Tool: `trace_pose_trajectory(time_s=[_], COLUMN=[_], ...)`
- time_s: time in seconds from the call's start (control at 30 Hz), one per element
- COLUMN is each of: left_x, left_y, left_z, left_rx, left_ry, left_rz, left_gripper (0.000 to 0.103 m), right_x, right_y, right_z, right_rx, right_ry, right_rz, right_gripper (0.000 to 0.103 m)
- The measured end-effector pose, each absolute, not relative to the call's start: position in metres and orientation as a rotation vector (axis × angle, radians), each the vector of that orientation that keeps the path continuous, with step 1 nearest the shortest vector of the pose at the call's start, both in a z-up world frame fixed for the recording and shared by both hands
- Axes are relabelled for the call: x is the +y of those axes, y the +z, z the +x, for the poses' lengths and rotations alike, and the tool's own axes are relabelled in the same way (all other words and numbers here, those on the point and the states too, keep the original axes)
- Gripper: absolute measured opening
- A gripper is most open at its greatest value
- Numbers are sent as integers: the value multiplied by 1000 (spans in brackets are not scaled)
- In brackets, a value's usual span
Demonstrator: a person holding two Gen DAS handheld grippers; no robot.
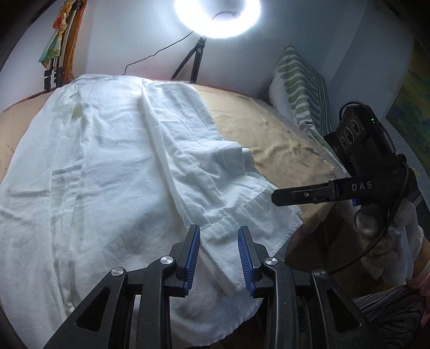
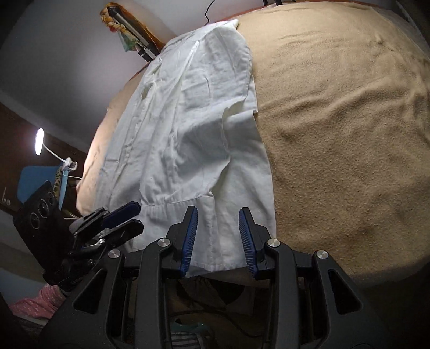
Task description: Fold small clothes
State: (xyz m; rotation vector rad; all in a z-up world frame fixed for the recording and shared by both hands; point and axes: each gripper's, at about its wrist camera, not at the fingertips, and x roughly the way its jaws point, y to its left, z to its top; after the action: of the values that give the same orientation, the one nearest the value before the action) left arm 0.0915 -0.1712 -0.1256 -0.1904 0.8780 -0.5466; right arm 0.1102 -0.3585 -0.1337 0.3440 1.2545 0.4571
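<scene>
A white shirt (image 1: 113,161) lies spread on a tan blanket (image 1: 268,134), its right side and sleeve folded in over the body. My left gripper (image 1: 219,236) is open, its blue pads either side of the shirt's near hem. My right gripper (image 2: 218,222) is open too, its pads astride the near right corner of the shirt (image 2: 188,128) at the bed edge. In the left wrist view the right gripper (image 1: 279,197) shows side-on to the right of the hem. In the right wrist view the left gripper (image 2: 131,217) shows at the left, jaws apart.
A ring light (image 1: 217,16) on a tripod stands at the far edge. A green-striped pillow (image 1: 301,88) leans at the back right. The blanket (image 2: 336,134) stretches to the right of the shirt. A desk lamp (image 2: 39,141) glows off to the left.
</scene>
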Motion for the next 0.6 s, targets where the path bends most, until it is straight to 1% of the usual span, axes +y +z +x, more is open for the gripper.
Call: trace_pose_trajectory(time_s=[0.03,0.07,0.1,0.2,0.3,0.4,0.53,0.6], left_x=[-170,-172,-174,-177,-182,-198,-209,-206], left_y=[-125,-126,-126,-127,-127,-129,-133,-131], left_z=[91,92,93,93,92,89,86,85], left_rx=[880,882,882,886,900,901,913,912], left_ry=[-542,-538,-536,-533,-554,-573,-570,-572], left_rz=[-188,-183,-177,-167,-190,-142,-104,-112], left_gripper=[28,28,28,28,28,28,28,28], right_x=[-356,-354,-350,-344,-356,-371,-378,-374], right_y=[-136,-137,-137,-127,-112,-104,-127,-136], right_z=[110,110,109,104,97,88,90,94], right_rx=[1257,1259,1262,1233,1203,1183,1234,1259], right_ry=[468,485,502,500,483,442,429,411], right_rz=[344,346,338,274,299,272,323,296], right_gripper=[31,15,7,4,4,4,4,4])
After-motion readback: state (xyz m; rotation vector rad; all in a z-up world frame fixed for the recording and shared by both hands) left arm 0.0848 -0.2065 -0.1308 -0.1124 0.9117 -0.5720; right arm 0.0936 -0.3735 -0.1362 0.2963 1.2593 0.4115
